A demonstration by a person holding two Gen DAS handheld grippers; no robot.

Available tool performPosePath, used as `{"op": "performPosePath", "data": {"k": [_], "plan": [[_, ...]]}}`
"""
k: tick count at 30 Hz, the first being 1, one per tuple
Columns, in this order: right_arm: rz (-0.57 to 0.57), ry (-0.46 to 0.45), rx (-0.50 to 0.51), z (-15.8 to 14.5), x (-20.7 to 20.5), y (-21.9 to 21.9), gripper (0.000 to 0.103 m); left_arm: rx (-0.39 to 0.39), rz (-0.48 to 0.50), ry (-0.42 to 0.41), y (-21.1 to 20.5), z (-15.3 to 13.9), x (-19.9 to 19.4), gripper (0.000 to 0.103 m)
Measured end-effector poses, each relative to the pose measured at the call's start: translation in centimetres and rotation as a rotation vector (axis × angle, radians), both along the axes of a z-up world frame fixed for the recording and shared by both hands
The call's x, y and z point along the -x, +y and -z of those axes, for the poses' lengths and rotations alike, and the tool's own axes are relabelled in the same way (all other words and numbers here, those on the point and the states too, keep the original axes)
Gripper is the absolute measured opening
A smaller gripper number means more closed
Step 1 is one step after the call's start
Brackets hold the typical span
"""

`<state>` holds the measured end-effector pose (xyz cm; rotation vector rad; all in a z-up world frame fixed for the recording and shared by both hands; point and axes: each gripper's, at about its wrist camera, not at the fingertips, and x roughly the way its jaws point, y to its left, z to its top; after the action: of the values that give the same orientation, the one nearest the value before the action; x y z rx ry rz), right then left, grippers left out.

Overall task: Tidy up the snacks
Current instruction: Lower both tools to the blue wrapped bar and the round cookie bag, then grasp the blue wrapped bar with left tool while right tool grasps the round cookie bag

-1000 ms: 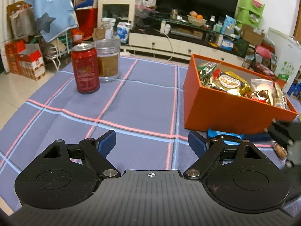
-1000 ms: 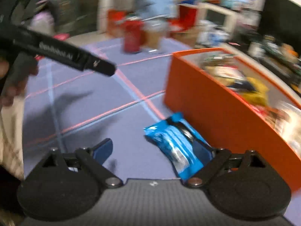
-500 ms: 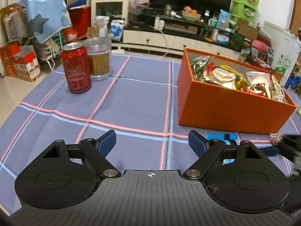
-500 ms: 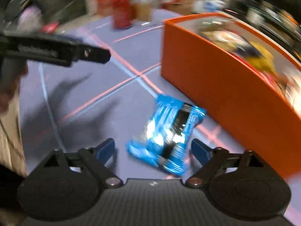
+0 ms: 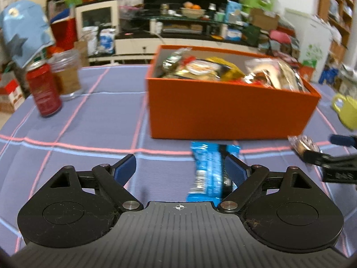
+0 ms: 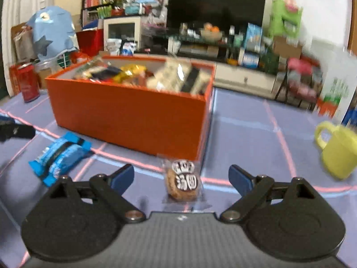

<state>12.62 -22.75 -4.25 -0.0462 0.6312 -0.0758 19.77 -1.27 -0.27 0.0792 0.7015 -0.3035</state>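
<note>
An orange box [image 5: 223,111] full of snack packets stands on the purple checked cloth. A blue snack packet [image 5: 207,169] lies in front of it, between the fingers of my left gripper [image 5: 179,163] and close to the right finger. Those jaws are opening and neither pad presses on the packet. My right gripper [image 6: 180,173] is open over a clear-wrapped cookie packet [image 6: 183,181], which lies flat between its fingers by the box's [image 6: 133,116] near corner. The blue packet [image 6: 60,154] lies off to its left. In the left wrist view the right gripper [image 5: 323,148] is at the right edge.
A red can [image 5: 43,91] and a glass jar [image 5: 67,76] stand at the back left of the cloth. A yellow mug [image 6: 337,151] sits to the right of the box. A cluttered TV shelf and boxes fill the room behind the table.
My left gripper has slid right, so the blue packet now lies between its fingers. My right gripper has swung from the blue packet to the cookie packet and rolled level.
</note>
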Motion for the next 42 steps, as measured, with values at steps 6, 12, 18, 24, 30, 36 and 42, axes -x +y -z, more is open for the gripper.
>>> {"op": "performPosePath", "data": {"k": [6,12,18,24,30,36,42], "plan": [[-0.054,0.072,-0.039,2.2,-1.5,-0.4,0.078,-0.02,0.008,0.033,-2.2,1.5,-0.9,0.063],[-0.035,0.084,-0.059,2.5,-2.3,-0.9,0.075,-0.05,0.006,0.064,-4.2,2.7,-1.6,0.063],[-0.021,0.086,-0.087,2.3,-2.8,-1.6,0.069,-0.03,-0.004,0.119,-4.9,3.9,-2.0,0.043],[-0.015,0.09,-0.085,2.0,-3.0,-1.6,0.048,-0.049,-0.01,0.104,-5.5,4.3,-2.2,0.037],[-0.03,0.098,-0.068,2.0,-2.9,-1.1,0.042,-0.06,0.018,0.091,-6.1,4.5,-1.6,0.04],[-0.025,0.098,-0.067,2.1,-3.1,-0.9,0.042,-0.059,0.022,0.082,-6.2,4.6,-1.7,0.043],[-0.029,0.103,-0.071,2.1,-3.1,-0.9,0.038,-0.047,0.021,0.104,-6.0,4.0,-1.8,0.013]]}}
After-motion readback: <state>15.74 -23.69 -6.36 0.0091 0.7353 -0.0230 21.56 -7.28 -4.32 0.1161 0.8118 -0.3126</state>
